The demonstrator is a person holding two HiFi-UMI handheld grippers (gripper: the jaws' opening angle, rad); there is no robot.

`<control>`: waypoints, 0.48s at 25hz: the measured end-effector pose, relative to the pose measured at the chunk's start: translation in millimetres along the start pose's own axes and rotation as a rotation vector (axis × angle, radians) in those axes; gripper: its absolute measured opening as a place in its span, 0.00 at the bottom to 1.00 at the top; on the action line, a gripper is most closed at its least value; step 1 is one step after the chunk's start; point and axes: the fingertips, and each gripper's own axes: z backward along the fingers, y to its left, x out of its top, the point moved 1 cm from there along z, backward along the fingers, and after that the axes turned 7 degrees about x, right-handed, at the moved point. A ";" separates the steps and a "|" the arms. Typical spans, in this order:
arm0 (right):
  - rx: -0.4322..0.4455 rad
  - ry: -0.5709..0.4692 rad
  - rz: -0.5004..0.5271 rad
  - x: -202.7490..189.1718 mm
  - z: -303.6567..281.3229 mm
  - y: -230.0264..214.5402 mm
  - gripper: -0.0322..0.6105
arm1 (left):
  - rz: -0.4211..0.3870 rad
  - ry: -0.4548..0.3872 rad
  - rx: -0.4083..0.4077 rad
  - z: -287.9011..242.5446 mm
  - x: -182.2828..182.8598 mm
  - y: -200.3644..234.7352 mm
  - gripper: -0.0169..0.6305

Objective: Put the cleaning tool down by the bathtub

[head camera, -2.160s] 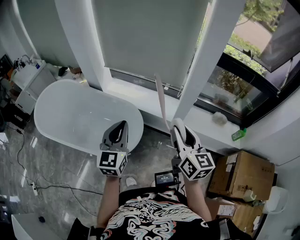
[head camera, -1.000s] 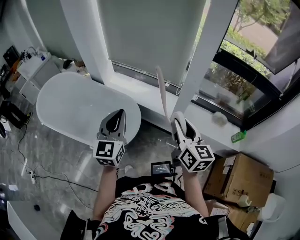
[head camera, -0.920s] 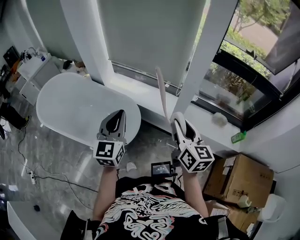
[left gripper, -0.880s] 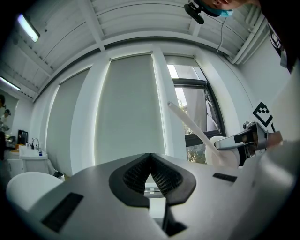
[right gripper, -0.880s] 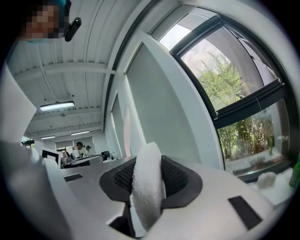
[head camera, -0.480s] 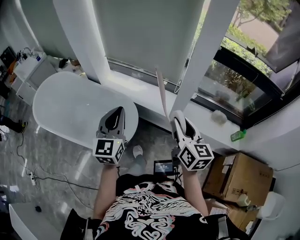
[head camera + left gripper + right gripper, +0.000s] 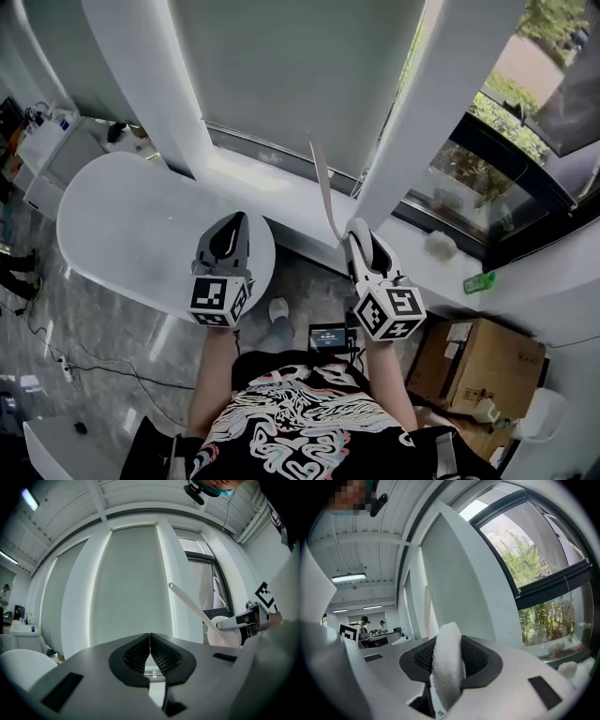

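Overhead, the bathtub takes up the left-centre: white oval, long side running along a low white sill under the blind. A white pillar stands at the tub's far side, and a 2nd pillar rises right of centre, w/ the window beyond it. Open room: a strip of grey marble floor between the tub's rounded right end and the sill base, plus more floor on the near side of the tub, w/ cables trailing at the left. Right side is tighter, w/ cardboard boxes stacked by the wall.

L gripper shows over the tub's right end in the head view. Its jaws are pressed together, pads meeting, nothing between them.

R gripper is held beside it, apart, over the floor strip near the sill. Its jaws are about half apart and clamped on the cleaning tool: a white fuzzy pad is pinched edge-on between the ribbed pads, and the long pale handle rises up and away, crossing the sill and blind in the head view. So the tool is in the air in the R gripper, just right of the tub's end, touching neither tub nor floor.
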 end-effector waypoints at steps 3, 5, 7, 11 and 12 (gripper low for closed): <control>0.008 0.006 0.005 6.6 -39.3 -3.1 0.28 | 0.010 0.009 0.010 -30.6 -1.0 24.6 0.05; 0.015 0.011 0.007 9.0 -61.1 -5.9 0.28 | 0.012 0.019 0.007 -50.2 -2.9 35.4 0.05; 0.016 0.017 0.005 10.2 -80.2 -9.0 0.28 | 0.014 0.028 -0.001 -67.6 -4.7 44.6 0.05; 0.010 0.023 0.009 18.0 -123.5 -14.9 0.28 | 0.023 0.031 -0.009 -107.0 -4.5 68.9 0.05; 0.012 0.021 0.007 20.2 -133.2 -15.7 0.28 | 0.027 0.032 -0.012 -116.2 -5.0 75.0 0.05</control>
